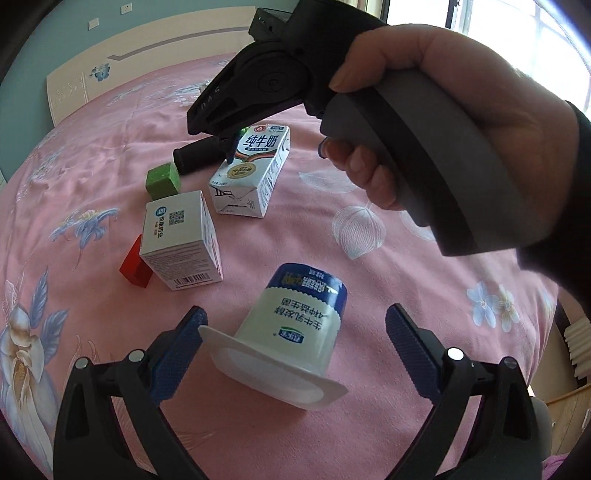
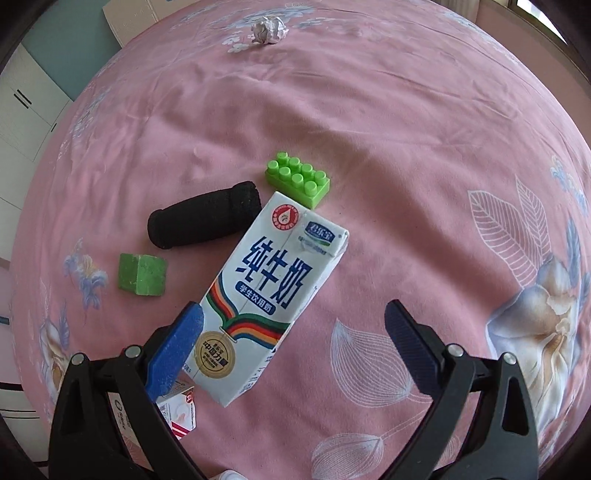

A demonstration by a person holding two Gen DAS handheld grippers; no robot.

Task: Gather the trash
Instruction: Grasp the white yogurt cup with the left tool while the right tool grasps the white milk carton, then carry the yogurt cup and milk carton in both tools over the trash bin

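A white and blue yogurt cup (image 1: 295, 325) lies on its side on the pink bedsheet, between the fingers of my left gripper (image 1: 295, 313). The gripper stands open; its left pad is at the cup's rim and the right pad is apart from it. A white milk carton (image 2: 266, 288) (image 1: 251, 173) lies flat further back. My right gripper (image 2: 295, 309) hangs open over the carton's lower end, its left finger at the carton's edge. In the left wrist view a hand (image 1: 443, 110) holds that gripper above the carton.
Around the carton lie a black rolled sock (image 2: 203, 218), a green cube (image 2: 142, 275), a green studded brick (image 2: 297, 181), a white medicine box (image 1: 181, 240) and a red block (image 1: 135, 267). A crumpled paper ball (image 2: 269, 29) sits far back. The headboard (image 1: 147, 48) bounds the bed.
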